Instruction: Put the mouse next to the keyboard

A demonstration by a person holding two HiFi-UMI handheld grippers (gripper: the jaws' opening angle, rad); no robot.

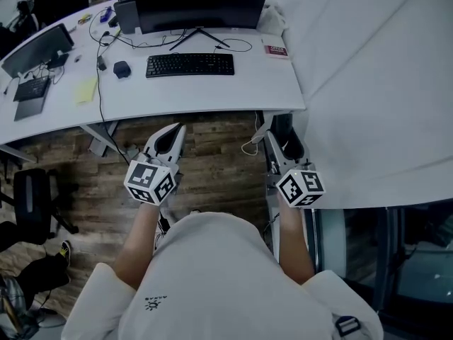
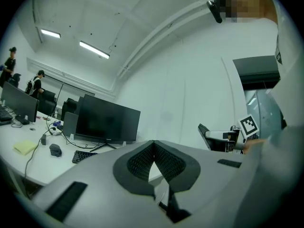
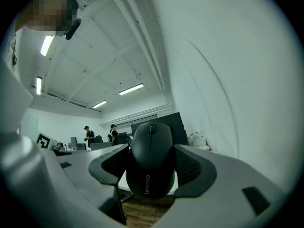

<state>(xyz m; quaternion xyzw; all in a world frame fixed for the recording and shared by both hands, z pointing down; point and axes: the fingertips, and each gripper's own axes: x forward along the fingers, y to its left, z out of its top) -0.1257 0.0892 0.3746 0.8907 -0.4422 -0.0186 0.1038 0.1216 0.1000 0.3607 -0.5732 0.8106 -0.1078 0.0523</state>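
Observation:
A black mouse [image 3: 152, 158] sits upright between the ribbed pads [image 3: 189, 166] of my right gripper [image 3: 153, 167], which is shut on its sides. In the head view that gripper [image 1: 282, 137] hangs below the white desk's [image 1: 233, 91] front right corner, the mouse [image 1: 289, 139] dark between its fingers. The black keyboard [image 1: 190, 64] lies on the desk in front of the monitor, well ahead of both grippers. My left gripper [image 1: 175, 132] is held over the wooden floor, left of the right one. Its jaws meet at the tips [image 2: 153, 143] with nothing between them.
A second dark mouse [image 1: 122, 69] rests on the desk left of the keyboard. A monitor [image 1: 198, 2] with cables, a yellow note [image 1: 86, 89] and a red box [image 1: 275, 49] share the desk. A white partition [image 1: 375, 83] stands to the right, a chair [image 1: 32, 204] at the left.

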